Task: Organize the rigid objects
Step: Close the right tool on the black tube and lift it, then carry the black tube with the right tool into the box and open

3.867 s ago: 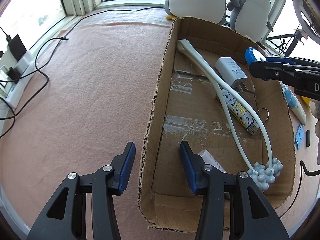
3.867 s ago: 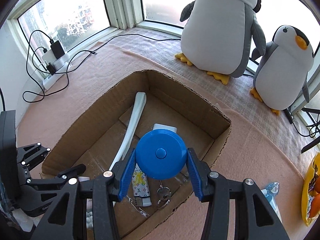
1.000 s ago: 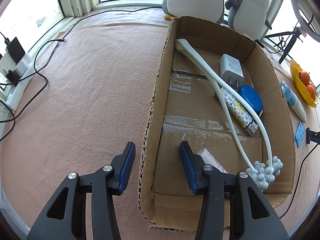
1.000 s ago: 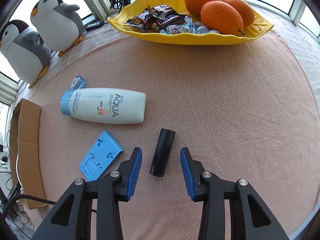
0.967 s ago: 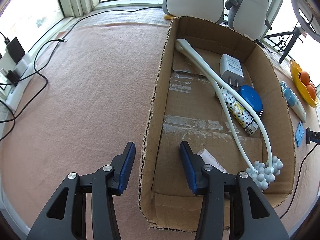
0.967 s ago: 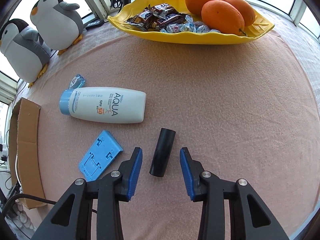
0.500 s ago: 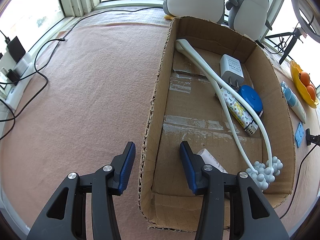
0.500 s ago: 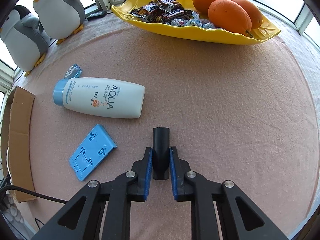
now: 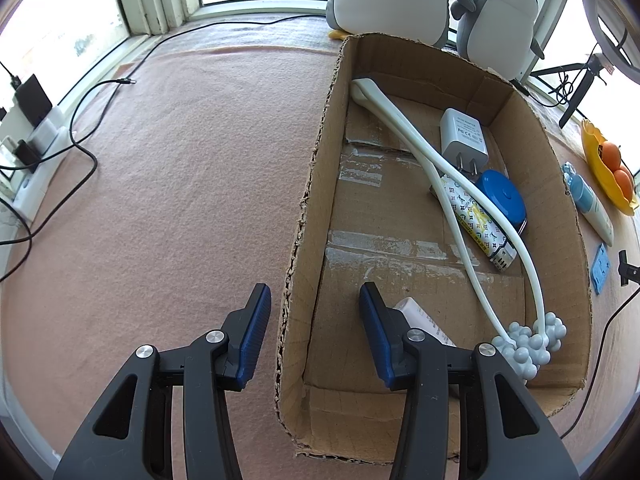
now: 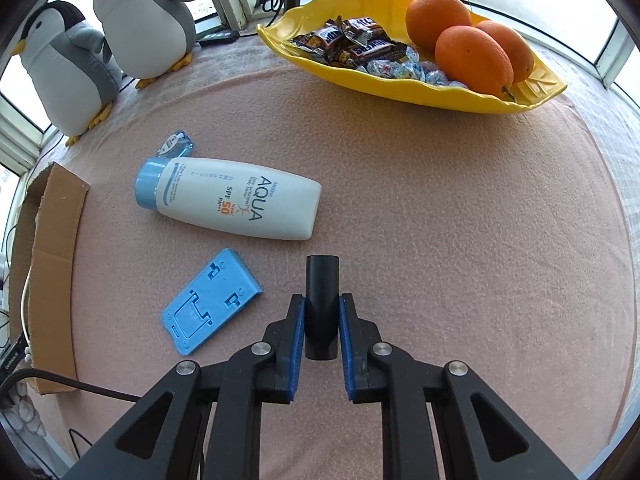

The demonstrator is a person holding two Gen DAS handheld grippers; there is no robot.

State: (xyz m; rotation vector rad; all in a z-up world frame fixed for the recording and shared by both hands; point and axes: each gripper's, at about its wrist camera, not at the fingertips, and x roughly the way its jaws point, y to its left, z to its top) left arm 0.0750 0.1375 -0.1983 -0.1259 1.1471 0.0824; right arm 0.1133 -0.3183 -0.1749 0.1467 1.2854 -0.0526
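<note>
The right gripper (image 10: 322,330) is clamping one black tube (image 10: 322,306) on the blanket (image 10: 460,208), its jaws having just been closing onto it. The left gripper (image 9: 310,336) is straddling the box (image 9: 316,176) wall without pressing it, jaws apart. Roughly half-done, judging by layout: five items are lying in the box, one partly hidden; one bottle (image 10: 232,204), one blue plate (image 10: 210,300), one blue packet (image 10: 175,144) are waiting outside.

Both wrist views look steeply down, sharing the cardboard box (image 9: 420,240).
</note>
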